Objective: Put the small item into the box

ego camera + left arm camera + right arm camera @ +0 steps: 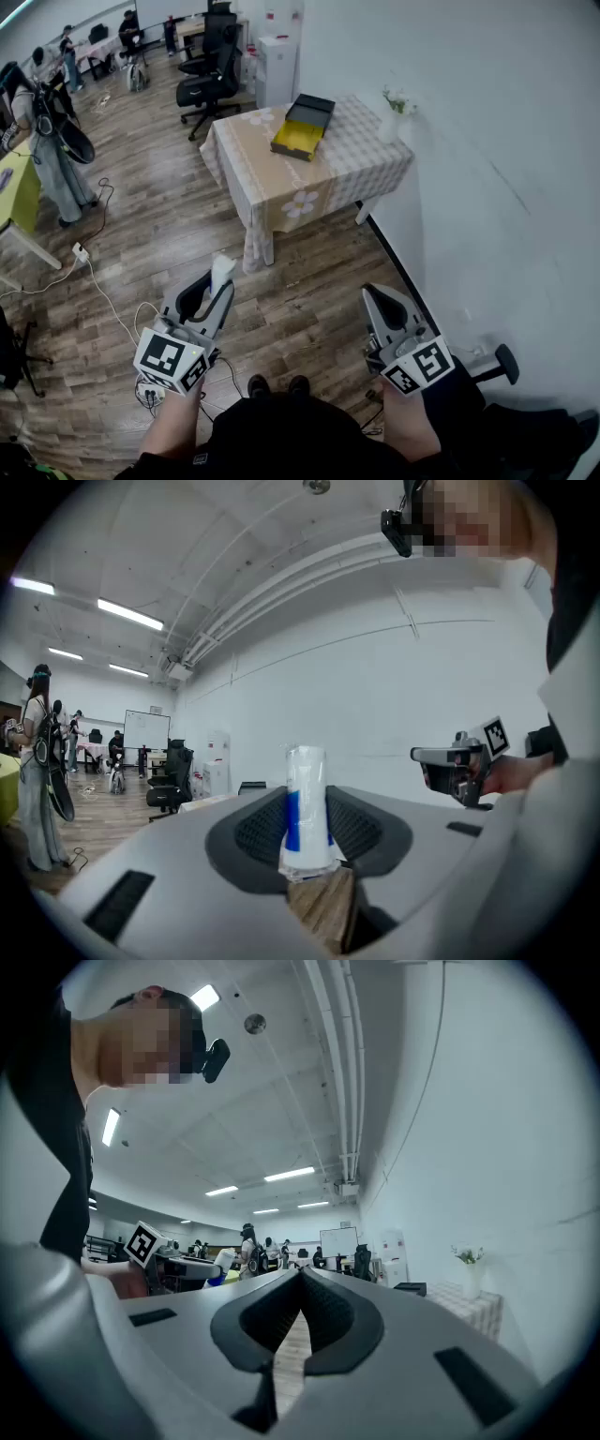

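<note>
My left gripper [216,289] is shut on the small item [222,271], a white tube with a blue band [306,803] that stands upright between the pads. It hangs over the wooden floor, well short of the table. The box [302,127], yellow inside with a dark lid raised at its back, lies on the cloth-covered table [281,192] ahead. My right gripper [377,298] is level beside the left, jaws closed tip to tip with nothing between them [300,1277]. The right gripper view also shows the left gripper [155,1258] and the box [410,1288].
A white vase with flowers [392,114] stands on the table's right corner near the white wall. Black office chairs [211,80] sit behind the table. A person [47,141] stands at the left, and white cables [94,281] lie on the floor.
</note>
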A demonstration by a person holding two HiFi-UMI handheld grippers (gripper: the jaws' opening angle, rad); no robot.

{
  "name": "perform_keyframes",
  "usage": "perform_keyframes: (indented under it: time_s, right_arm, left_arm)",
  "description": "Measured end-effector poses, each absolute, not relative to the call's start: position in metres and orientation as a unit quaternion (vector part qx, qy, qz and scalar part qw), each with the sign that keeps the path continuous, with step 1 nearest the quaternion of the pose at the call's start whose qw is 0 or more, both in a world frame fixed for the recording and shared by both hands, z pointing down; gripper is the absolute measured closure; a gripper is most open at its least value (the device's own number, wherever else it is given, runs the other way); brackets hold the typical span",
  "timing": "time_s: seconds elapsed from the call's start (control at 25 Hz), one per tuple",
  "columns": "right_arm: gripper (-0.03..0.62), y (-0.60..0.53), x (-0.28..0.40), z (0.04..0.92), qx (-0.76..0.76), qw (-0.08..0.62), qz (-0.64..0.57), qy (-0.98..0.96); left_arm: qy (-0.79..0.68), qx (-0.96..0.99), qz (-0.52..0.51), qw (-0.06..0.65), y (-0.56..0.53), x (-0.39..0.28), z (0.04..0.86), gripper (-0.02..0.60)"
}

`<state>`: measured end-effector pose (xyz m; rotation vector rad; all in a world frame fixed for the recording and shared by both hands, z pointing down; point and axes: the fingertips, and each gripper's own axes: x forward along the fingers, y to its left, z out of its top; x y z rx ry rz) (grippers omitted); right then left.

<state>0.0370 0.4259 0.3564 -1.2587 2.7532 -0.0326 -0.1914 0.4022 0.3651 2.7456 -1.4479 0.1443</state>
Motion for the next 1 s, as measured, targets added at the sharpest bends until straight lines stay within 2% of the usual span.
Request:
perform_keyframes:
  time_s: [0.52,1.0]
  right_arm:
    - [0.559,0.435,0.065,0.349,-0.407,0.068,-0.003,0.911]
    - [0.557,0.462,0.096,0.349,-0.374,0.096,-0.02,0.922]
  left_arm:
    - [-0.468,0.882,0.046,0.016,0.41,-0.167,0.358,0.448]
    - [-0.464,0.885,0.036,0.02,0.435,-0.118,0.364,0.448]
